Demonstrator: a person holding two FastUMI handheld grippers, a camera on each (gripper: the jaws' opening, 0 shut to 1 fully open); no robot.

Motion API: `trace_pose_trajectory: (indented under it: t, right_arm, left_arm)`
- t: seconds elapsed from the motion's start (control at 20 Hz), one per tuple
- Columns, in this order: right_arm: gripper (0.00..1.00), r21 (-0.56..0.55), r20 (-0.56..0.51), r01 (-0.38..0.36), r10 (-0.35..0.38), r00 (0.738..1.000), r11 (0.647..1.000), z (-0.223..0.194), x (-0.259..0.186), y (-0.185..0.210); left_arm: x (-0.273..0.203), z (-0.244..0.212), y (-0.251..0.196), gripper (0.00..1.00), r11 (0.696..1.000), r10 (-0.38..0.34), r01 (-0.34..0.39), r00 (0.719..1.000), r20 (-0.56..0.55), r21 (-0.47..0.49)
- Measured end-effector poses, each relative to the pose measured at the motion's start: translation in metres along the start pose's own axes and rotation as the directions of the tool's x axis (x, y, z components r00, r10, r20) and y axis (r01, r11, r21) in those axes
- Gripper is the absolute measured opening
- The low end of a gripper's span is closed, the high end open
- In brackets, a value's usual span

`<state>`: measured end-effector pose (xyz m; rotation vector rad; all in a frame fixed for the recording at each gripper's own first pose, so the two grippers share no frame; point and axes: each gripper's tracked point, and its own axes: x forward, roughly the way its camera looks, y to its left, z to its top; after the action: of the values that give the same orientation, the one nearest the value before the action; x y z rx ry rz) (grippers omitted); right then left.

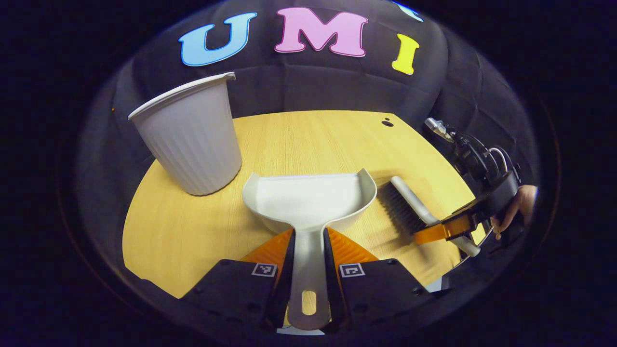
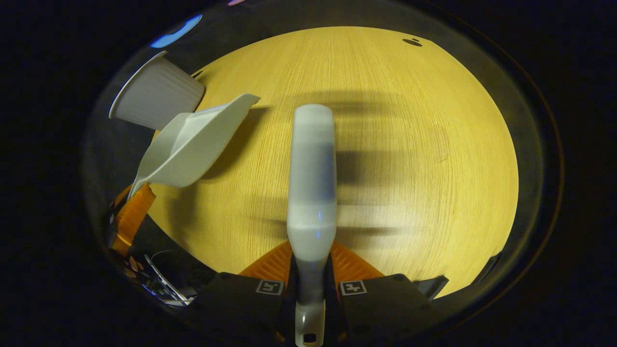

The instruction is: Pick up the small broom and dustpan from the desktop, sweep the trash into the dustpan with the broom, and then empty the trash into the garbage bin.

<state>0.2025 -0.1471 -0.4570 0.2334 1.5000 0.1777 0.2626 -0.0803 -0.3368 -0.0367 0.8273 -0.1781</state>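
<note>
Above the wooden desktop (image 1: 313, 140), left gripper (image 1: 308, 241) pinches white dustpan (image 1: 308, 197), right gripper (image 2: 311, 262) clamps blurred broom (image 2: 312, 173).

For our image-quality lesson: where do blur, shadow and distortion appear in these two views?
Right gripper view: the grey plastic broom is motion-blurred, casting smeared shadows on the wooden table. Left gripper view: sharp, though fisheye bends the table edge and tilts the white ribbed bin.
</note>
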Motion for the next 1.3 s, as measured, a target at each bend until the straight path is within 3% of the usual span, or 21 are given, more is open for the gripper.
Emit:
trace_pose_trajectory:
  t: [0.15,0.35,0.4,0.7,0.75,0.85,1.0,1.05,1.15,1.25,1.3]
  right_arm:
    - [0.28,0.013,-0.025,0.016,-0.015,1.000,1.000,0.011,0.025,0.002]
    - [0.24,0.023,-0.070,0.015,-0.013,0.997,1.000,0.014,0.039,0.011]
    - [0.28,0.034,-0.068,0.012,-0.010,0.998,0.999,0.018,0.042,0.012]
    - [0.29,0.009,-0.088,0.032,-0.031,0.996,0.999,0.021,0.039,0.011]
    - [0.24,0.010,-0.083,0.030,-0.029,0.996,1.000,0.021,0.038,0.011]
    - [0.29,0.010,-0.065,0.021,-0.020,0.998,1.000,0.024,0.028,0.009]
    - [0.38,-0.018,0.037,0.027,-0.026,0.999,0.999,0.039,0.007,0.014]
    - [0.41,-0.027,0.073,0.031,-0.029,0.997,0.999,0.045,-0.003,0.016]
    - [0.58,-0.035,0.144,0.007,-0.001,0.990,0.999,0.054,-0.029,0.026]
    - [0.58,-0.034,0.234,-0.009,0.017,0.972,0.999,0.063,-0.061,0.034]
    - [0.67,-0.038,0.284,-0.014,0.024,0.959,0.999,0.066,-0.080,0.038]
  left_arm:
    - [0.017,-0.013,-0.001,0.31,0.999,0.040,-0.040,0.999,-0.025,-0.002]
    - [0.023,-0.013,0.005,0.31,0.998,0.038,-0.040,0.998,-0.059,-0.044]
    - [0.031,-0.016,0.006,0.31,0.997,0.027,-0.032,0.996,-0.083,-0.066]
    - [0.033,-0.035,0.002,0.33,0.993,0.003,-0.027,0.980,-0.198,-0.117]
    - [0.035,-0.035,0.003,0.32,0.993,0.001,-0.026,0.979,-0.206,-0.119]
    - [0.031,-0.031,0.003,0.33,0.993,0.000,-0.025,0.977,-0.213,-0.117]
    - [0.019,-0.018,-0.002,0.70,0.993,-0.017,-0.005,0.981,-0.193,-0.116]
    - [0.012,-0.016,-0.005,0.70,0.992,-0.032,0.009,0.981,-0.189,-0.123]
    - [-0.007,-0.008,-0.009,0.76,0.990,-0.047,0.023,0.984,-0.175,-0.137]
    - [-0.032,0.004,-0.012,0.76,0.989,-0.058,0.039,0.990,-0.130,-0.143]
    - [-0.047,0.013,-0.014,0.76,0.988,-0.071,0.057,0.993,-0.096,-0.142]
